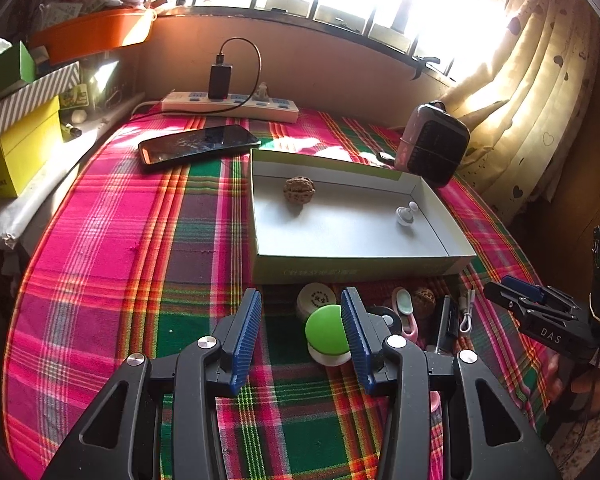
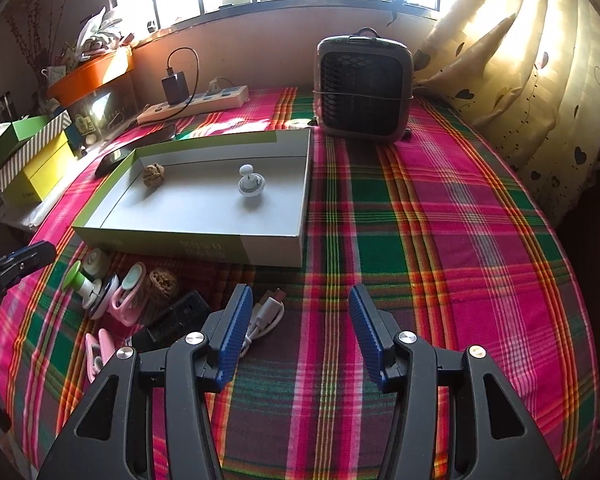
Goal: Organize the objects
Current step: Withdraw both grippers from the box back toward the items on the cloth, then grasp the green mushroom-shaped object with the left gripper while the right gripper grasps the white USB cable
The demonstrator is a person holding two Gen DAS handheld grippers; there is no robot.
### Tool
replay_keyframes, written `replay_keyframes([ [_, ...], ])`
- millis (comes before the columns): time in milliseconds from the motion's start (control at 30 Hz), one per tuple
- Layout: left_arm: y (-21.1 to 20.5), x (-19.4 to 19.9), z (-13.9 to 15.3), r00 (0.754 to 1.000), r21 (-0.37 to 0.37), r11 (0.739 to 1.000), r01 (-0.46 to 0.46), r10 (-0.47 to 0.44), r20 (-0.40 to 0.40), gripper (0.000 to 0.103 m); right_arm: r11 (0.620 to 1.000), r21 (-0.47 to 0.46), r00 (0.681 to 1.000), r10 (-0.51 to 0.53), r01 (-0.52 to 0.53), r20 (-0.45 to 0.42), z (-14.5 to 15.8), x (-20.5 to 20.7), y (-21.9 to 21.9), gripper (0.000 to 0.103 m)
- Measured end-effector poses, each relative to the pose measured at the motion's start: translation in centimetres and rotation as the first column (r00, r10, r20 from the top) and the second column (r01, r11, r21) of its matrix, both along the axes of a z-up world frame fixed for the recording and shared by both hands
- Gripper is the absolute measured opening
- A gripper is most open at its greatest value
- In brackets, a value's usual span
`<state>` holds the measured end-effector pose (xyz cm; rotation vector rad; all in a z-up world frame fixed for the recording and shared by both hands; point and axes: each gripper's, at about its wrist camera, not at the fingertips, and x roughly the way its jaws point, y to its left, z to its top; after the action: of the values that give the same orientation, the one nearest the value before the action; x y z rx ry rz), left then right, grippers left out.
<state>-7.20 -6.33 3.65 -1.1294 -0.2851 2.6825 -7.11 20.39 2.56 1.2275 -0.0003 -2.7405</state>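
Note:
A shallow cardboard box [image 1: 356,270] [image 2: 204,246] lies on the plaid cloth. In it are a walnut [image 1: 299,189] [image 2: 153,173] and a white knob-shaped item [image 1: 405,213] [image 2: 250,184]. In front of the box lies a cluster: a green-and-white knob [image 1: 326,330] [image 2: 78,282], a round white tin [image 1: 315,298], pink clips [image 2: 126,294], a second walnut [image 1: 424,300] [image 2: 163,282], a black block [image 2: 172,320] and a white cable [image 2: 264,316]. My left gripper [image 1: 300,328] is open, its right finger beside the green knob. My right gripper [image 2: 298,328] is open and empty over the cloth, right of the cable.
A cracked phone [image 1: 198,145] and a power strip with charger [image 1: 230,104] lie behind the box. A small fan heater [image 2: 364,88] stands at the back right. Stacked boxes [image 1: 20,120] and an orange tray [image 1: 92,34] line the left. A curtain [image 2: 520,60] hangs on the right.

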Motion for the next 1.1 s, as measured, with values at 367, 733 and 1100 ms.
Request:
replay_keyframes([
  [367, 1.6, 0.1, -1.2, 0.997, 0.039, 0.997, 0.069, -0.071, 0.040, 0.041, 1.000, -0.001, 0.999, 0.007, -0.007, 0.042, -1.5, 0.4, -0.3, 0.052],
  [733, 2.4, -0.8, -2.3, 0.995, -0.006, 0.999, 0.053, -0.053, 0.085, 0.042, 0.999, -0.001, 0.997, 0.035, -0.035, 0.067, -2.4, -0.5, -1.5, 0.052],
  [1100, 2.4, -1.8, -3.0, 0.993, -0.014, 0.999, 0.044, -0.042, 0.110, 0.042, 0.996, 0.078, 0.998, 0.028, -0.032, 0.059, -2.7, -1.0, -2.0, 0.052],
])
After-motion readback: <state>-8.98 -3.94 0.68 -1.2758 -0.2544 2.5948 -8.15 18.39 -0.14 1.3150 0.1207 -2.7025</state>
